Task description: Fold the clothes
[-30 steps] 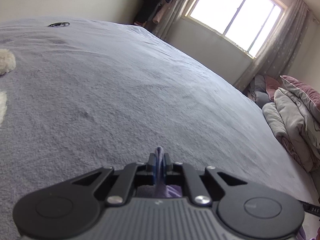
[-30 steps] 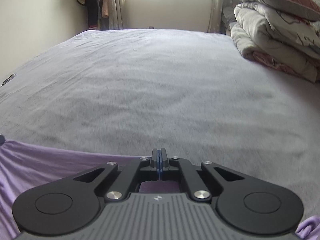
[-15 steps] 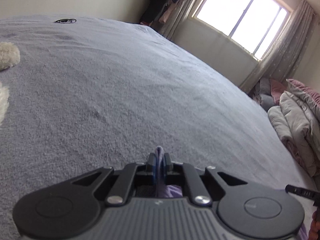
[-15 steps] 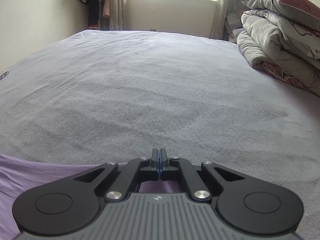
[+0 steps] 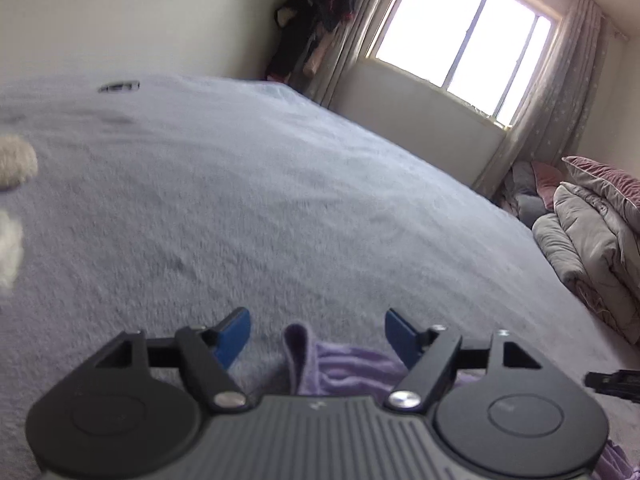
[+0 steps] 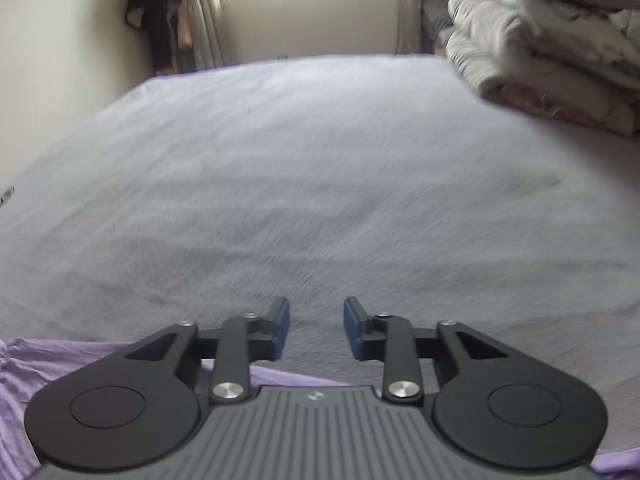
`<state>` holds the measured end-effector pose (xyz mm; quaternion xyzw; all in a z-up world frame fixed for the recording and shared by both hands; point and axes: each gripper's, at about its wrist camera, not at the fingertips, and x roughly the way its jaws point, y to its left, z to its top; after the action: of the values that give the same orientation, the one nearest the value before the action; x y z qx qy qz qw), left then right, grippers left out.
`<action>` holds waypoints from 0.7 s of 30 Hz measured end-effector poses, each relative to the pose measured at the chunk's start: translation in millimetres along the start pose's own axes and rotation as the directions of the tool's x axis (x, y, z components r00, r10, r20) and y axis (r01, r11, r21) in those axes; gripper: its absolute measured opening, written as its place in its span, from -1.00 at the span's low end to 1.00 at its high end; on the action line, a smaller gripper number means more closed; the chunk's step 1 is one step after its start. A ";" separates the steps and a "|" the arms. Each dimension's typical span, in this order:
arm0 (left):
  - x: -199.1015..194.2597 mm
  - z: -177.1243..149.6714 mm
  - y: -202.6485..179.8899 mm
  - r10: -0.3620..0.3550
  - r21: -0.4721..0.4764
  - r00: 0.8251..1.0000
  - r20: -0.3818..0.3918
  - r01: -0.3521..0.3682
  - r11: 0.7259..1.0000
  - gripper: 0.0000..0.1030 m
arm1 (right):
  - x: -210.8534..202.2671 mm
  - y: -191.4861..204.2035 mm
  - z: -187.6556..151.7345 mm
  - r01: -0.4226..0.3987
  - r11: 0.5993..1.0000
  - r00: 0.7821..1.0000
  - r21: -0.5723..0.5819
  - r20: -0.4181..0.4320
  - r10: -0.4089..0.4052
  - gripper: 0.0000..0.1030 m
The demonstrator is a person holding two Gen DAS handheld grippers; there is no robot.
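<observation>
On a wide grey bed (image 5: 280, 208) lies a purple garment (image 5: 344, 368), its edge bunched just ahead of the left gripper (image 5: 318, 334). That gripper's jaws are opening and stand wide apart; a small upright fold of the purple cloth rises between the two blue pads (image 5: 234, 336) but neither pad presses on it, so the cloth sits loose in the gap. At the right edge of the left wrist view a dark bit of the other tool (image 5: 612, 382) pokes in over the bed.

From the right wrist view, the right gripper (image 6: 316, 330) is also opening, its pads parted by a narrower gap with only grey bedding showing between them. The same purple garment (image 6: 48, 364) spreads flat below and to the left of this gripper, passing under its body (a corner also shows at the lower right).

Both views are somewhat blurred. Folded quilts (image 6: 540, 52) with a pinkish pillow on top are stacked at the right side of the bed, a bright window (image 5: 464, 36) with curtains sits at the far wall, and dark clothes (image 5: 316, 20) hang in the corner. A pale fluffy thing (image 5: 16, 160) rests on the bed at the far left.
</observation>
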<state>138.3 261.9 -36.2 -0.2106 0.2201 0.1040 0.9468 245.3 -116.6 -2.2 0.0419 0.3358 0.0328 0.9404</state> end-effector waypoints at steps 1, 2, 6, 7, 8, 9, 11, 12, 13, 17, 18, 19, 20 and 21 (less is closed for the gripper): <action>-2.9 1.9 -3.3 0.002 0.009 1.000 0.008 -0.002 1.000 0.62 | -11.0 -8.2 2.1 0.010 1.000 1.000 -0.003 0.005 -0.010 -0.31; -5.3 2.9 -6.8 -0.001 0.017 1.000 0.011 0.001 1.000 0.63 | -22.1 -16.4 4.1 0.021 1.000 1.000 -0.006 0.011 -0.021 -0.30; -13.3 1.0 -24.4 -0.042 0.054 0.999 0.002 0.042 0.998 0.64 | -68.2 -56.7 -1.1 0.101 0.995 0.995 -0.007 0.028 -0.101 -0.27; -15.3 -0.5 -30.1 -0.057 0.069 0.998 -0.004 0.057 0.996 0.64 | -79.5 -67.3 -4.7 0.122 0.993 0.992 0.002 0.031 -0.122 -0.26; -18.0 -2.3 -35.8 -0.072 0.085 0.997 -0.010 0.072 0.994 0.64 | -90.7 -78.2 -9.1 0.142 0.990 0.989 0.013 0.033 -0.142 -0.23; -21.3 -4.0 -41.3 -0.085 0.099 0.996 -0.015 0.086 0.991 0.64 | -101.6 -88.9 -14.5 0.159 0.987 0.987 0.027 0.033 -0.160 -0.21; -28.1 -7.7 -49.8 -0.113 0.103 0.993 -0.032 0.115 0.988 0.65 | -119.1 -106.1 -27.2 0.188 0.980 0.982 0.061 0.024 -0.189 -0.21; -31.6 -9.5 -53.7 -0.126 0.103 0.991 -0.041 0.130 0.986 0.65 | -127.5 -114.3 -33.5 0.201 0.977 0.979 0.077 0.019 -0.203 -0.21; -35.0 -11.4 -57.7 -0.140 0.102 0.989 -0.050 0.145 0.984 0.66 | -135.9 -122.5 -39.9 0.215 0.972 0.976 0.093 0.013 -0.217 -0.21; -45.4 -22.2 -76.1 -0.196 0.099 0.976 -0.092 0.205 0.974 0.67 | -152.5 -142.2 -65.6 0.276 0.956 0.961 0.105 -0.043 -0.273 -0.21; -46.9 -24.6 -80.9 -0.208 0.102 0.973 -0.102 0.218 0.971 0.67 | -153.8 -146.0 -71.0 0.288 0.952 0.957 0.105 -0.061 -0.283 -0.21; -47.8 -27.6 -85.2 -0.218 0.104 0.970 -0.111 0.230 0.968 0.67 | -154.6 -150.1 -76.1 0.293 0.950 0.955 0.110 -0.074 -0.287 -0.21; -48.2 -31.1 -90.0 -0.230 0.103 0.966 -0.122 0.242 0.965 0.67 | -155.2 -154.0 -81.1 0.297 0.948 0.954 0.118 -0.086 -0.288 -0.21; -47.6 -35.0 -94.7 -0.243 0.102 0.960 -0.138 0.258 0.961 0.67 | -156.1 -158.6 -86.1 0.296 0.946 0.954 0.131 -0.094 -0.285 -0.21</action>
<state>110.7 157.1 -9.3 -0.1858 0.2558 -0.0432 0.9477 75.4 -283.4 13.6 0.0582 0.3741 -0.1288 0.9165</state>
